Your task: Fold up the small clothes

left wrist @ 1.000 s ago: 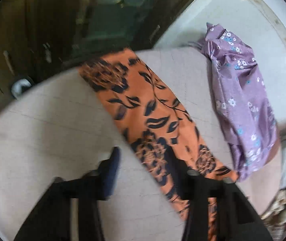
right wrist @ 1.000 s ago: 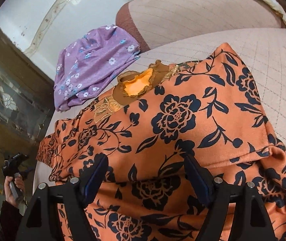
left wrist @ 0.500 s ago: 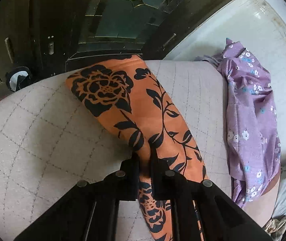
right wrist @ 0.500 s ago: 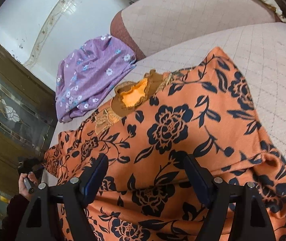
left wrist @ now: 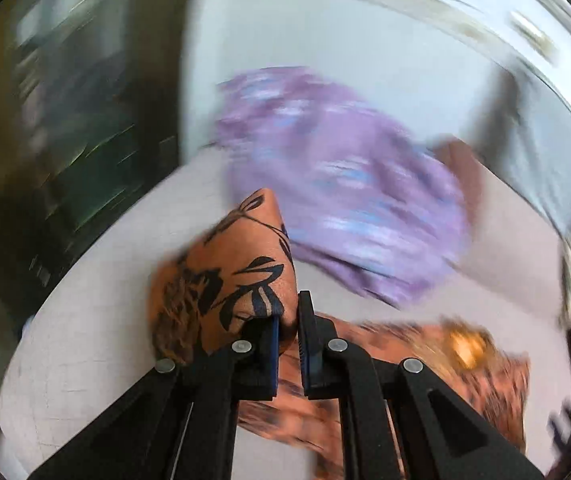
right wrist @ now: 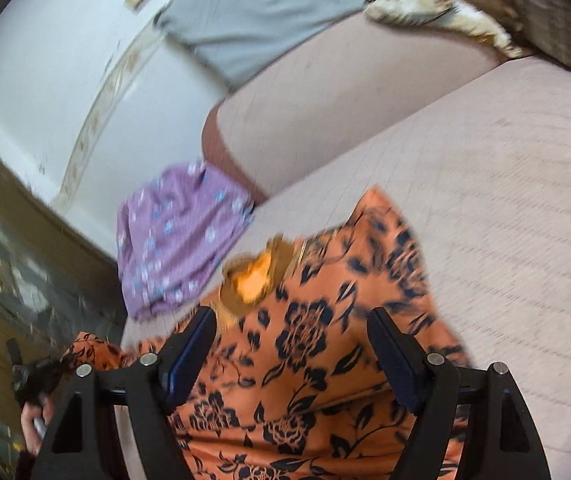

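Observation:
An orange garment with black flowers [right wrist: 317, 360] lies spread on the beige quilted cushion [right wrist: 505, 220]. My left gripper [left wrist: 288, 320] is shut on one end of the orange garment [left wrist: 237, 276] and holds it lifted and bunched above the cushion. The left view is blurred by motion. The rest of the garment, with its golden neckline [left wrist: 465, 346], lies below to the right. My right gripper [right wrist: 291, 344] is open and empty, with its fingers over the middle of the garment. The golden neckline [right wrist: 253, 284] lies just ahead of it.
A purple flowered garment [right wrist: 177, 240] lies at the cushion's far edge, also in the left wrist view [left wrist: 345, 200]. A grey cloth [right wrist: 253, 12] and a patterned cloth [right wrist: 437, 4] lie further back. White floor [right wrist: 45, 100] lies beyond the cushion. The hand with the left gripper [right wrist: 33, 384] shows at lower left.
My left gripper shut on the garment's end, then lifted it and swung it to the right, toward the purple garment. My right gripper stayed open and shifted toward the neckline.

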A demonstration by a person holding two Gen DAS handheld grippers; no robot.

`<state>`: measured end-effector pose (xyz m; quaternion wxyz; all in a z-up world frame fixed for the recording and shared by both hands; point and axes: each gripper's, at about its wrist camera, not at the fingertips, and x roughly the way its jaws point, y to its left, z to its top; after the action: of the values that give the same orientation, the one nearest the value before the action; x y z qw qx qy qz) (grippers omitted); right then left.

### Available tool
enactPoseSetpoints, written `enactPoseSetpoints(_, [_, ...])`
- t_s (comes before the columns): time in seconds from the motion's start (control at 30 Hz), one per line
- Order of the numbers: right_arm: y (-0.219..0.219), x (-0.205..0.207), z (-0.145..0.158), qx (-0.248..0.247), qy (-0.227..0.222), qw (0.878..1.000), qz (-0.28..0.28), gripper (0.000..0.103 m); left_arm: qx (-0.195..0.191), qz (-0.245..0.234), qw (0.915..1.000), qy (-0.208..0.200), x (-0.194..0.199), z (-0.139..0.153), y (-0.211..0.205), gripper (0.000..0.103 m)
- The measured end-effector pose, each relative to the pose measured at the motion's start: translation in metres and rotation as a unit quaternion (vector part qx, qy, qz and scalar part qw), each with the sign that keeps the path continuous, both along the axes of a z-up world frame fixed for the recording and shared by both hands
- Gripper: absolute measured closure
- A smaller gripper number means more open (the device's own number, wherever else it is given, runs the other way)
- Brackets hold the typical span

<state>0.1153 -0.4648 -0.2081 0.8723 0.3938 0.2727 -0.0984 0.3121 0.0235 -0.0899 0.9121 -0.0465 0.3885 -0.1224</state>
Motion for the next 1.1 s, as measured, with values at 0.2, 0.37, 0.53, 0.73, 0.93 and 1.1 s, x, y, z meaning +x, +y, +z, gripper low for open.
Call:
enactPoseSetpoints(0.2, [-0.040,-0.036,0.015,0.022,-0.031,0.998,-0.055,0.022,0.046,-0.184,0.9813,-0.030,-0.094,0.017,-0.159,0.095])
enactPoseSetpoints(0.37, [-0.068,-0.060,0.015,0.030,-0.038,0.995,-0.087,0.022,0.083,-0.273,0.9579,-0.033,-0.154,0.002,-0.253,0.052])
enactPoseSetpoints(0.53, [-0.089,-0.064,0.008,0.088,-0.042,0.992,-0.086,0.021,0.049,-0.225,0.9704,-0.073,-0.162,0.006,-0.221,0.019])
enactPoseSetpoints(0.73, [-0.064,-0.031,-0.004,0.093,-0.011,0.996,-0.006,0.020,0.118,-0.078,0.9868,-0.079,-0.125,-0.035,-0.162,0.018])
enactPoseSetpoints(0.93, [0.040,0.025,0.001,-0.077,0.045,0.988,0.128,0.020,0.149,0.027,0.9883,-0.019,-0.088,-0.105,-0.103,0.018])
enactPoseSetpoints(1.1, [0.131,0.056,-0.016,-0.244,0.097,0.941,0.213,0.020,0.191,0.037,0.9801,0.037,-0.068,-0.149,-0.093,0.018])
